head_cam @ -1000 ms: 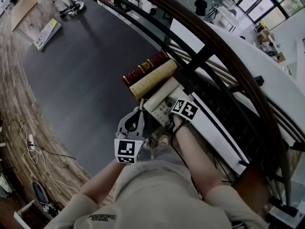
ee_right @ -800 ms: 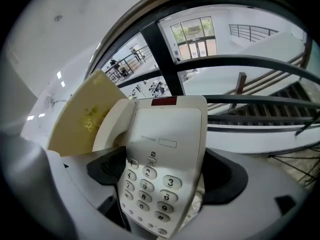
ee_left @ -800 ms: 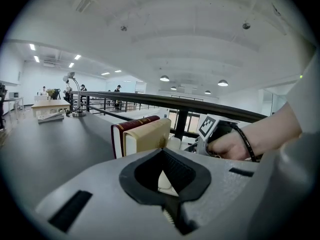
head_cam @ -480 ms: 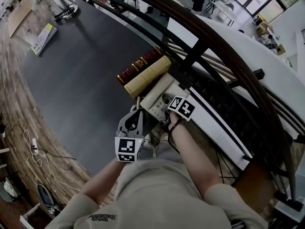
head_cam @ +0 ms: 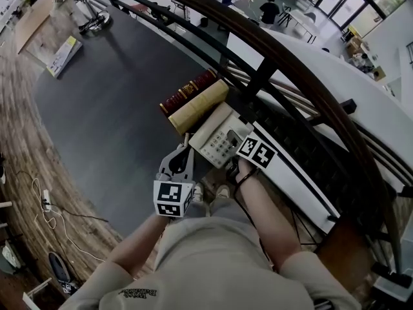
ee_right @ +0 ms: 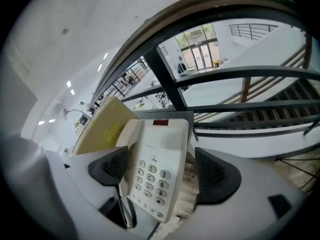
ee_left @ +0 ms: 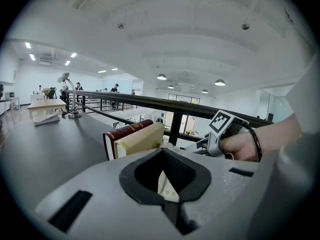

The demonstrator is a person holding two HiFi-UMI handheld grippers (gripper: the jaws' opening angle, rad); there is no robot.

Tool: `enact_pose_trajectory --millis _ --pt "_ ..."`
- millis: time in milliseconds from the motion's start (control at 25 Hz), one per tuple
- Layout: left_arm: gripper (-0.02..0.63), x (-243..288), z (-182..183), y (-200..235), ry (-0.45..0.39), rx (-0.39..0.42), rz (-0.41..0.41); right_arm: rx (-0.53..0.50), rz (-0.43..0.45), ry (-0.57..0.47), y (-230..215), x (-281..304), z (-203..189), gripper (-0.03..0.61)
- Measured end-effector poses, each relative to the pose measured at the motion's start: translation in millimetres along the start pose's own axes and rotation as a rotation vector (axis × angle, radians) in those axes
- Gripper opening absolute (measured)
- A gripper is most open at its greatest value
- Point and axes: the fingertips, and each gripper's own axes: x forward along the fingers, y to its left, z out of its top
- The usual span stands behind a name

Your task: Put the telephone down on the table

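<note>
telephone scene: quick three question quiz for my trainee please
1. True or false: the telephone sits between the jaws of the right gripper.
2. What lies right beside the telephone on the table? A books, B mug, C laptop.
3. Fill in: the jaws of the left gripper are ____.
Key: 1 true; 2 A; 3 together.

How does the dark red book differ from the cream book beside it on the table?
The dark red book has gold bands across its spine; the cream book is plain. The cream book looks thicker than the dark red book. The cream book lies next to the telephone, while the dark red book lies on the cream book's far side. Both lie side by side, parallel, on the dark table.
</note>
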Motion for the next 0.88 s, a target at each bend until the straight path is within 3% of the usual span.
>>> enact_pose_trajectory --millis 200,240,320,400,600,760,880 --pt "0.003 -9.6 35.4 -3.2 -0.049 -0.069 0.015 -0.106 0.096 -0.085 30.4 -37.7 28.3 0.389" --pt "0.003 -12.5 45.6 -5.3 -0.068 -0.064 0.016 -0.141 0.102 -0.115 37.3 -48.4 35.5 0.341" --pt "0.003 -16.5 66.1 -9.5 -0.103 -0.046 0.014 -0.208 0.112 -0.19 51.8 -71.1 52.8 0.175" --pt "0.004 -20.3 86.1 -12.9 -0.135 -0.031 0.009 -0.269 0.15 -0.26 70.2 -93.3 68.5 0.113" --pt "0.003 -41.9 138.1 -19.7 -0.271 -0.01 0.016 -0.43 0.255 -0.408 112.3 -158.6 96.1 0.09" --pt "0.003 -62.0 171.9 -22.8 -0.348 0.025 0.038 -0.599 0.302 -0.579 142.4 -216.7 115.7 0.035" --pt "0.003 -80.4 196.1 -33.2 -0.382 0.101 0.049 -0.7 0.37 -0.692 164.2 -263.7 121.1 0.014"
